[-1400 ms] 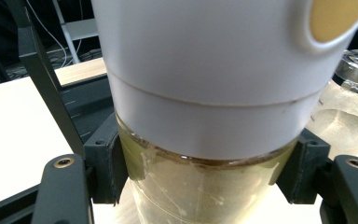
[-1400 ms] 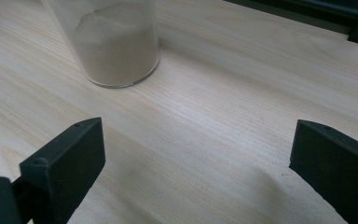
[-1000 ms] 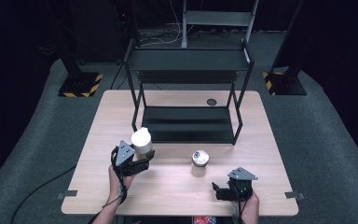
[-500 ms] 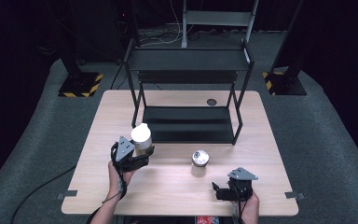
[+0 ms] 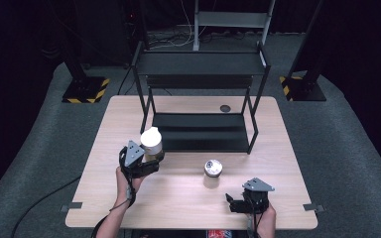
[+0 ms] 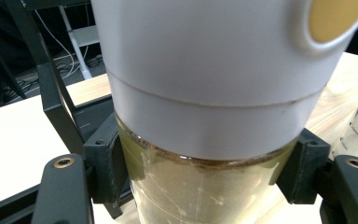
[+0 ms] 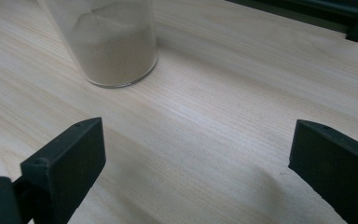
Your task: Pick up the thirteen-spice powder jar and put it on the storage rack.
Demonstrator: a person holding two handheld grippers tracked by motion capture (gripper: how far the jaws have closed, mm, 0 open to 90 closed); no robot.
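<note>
My left gripper (image 5: 151, 159) is shut on a glass jar with a tall white lid (image 5: 152, 141), held at the left of the table just in front of the black shelf rack (image 5: 201, 96). In the left gripper view the jar (image 6: 205, 116) stands between the two jaws, yellowish contents below the white lid. A second glass jar with a silver cap (image 5: 212, 171) stands on the table centre; the right gripper view shows its base with pale powder (image 7: 114, 46). My right gripper (image 5: 233, 203) rests open near the front edge, right of centre, with bare wood between its jaws.
The wooden table (image 5: 188, 198) carries the two-level black rack at its back half. A small dark round hole (image 5: 224, 108) sits in the tabletop behind the rack. Black stands with yellow-striped bases (image 5: 84, 90) are on the floor beyond.
The left gripper with the white-lidded jar has shifted slightly toward the rack. The right gripper and the silver-capped jar have stayed put.
</note>
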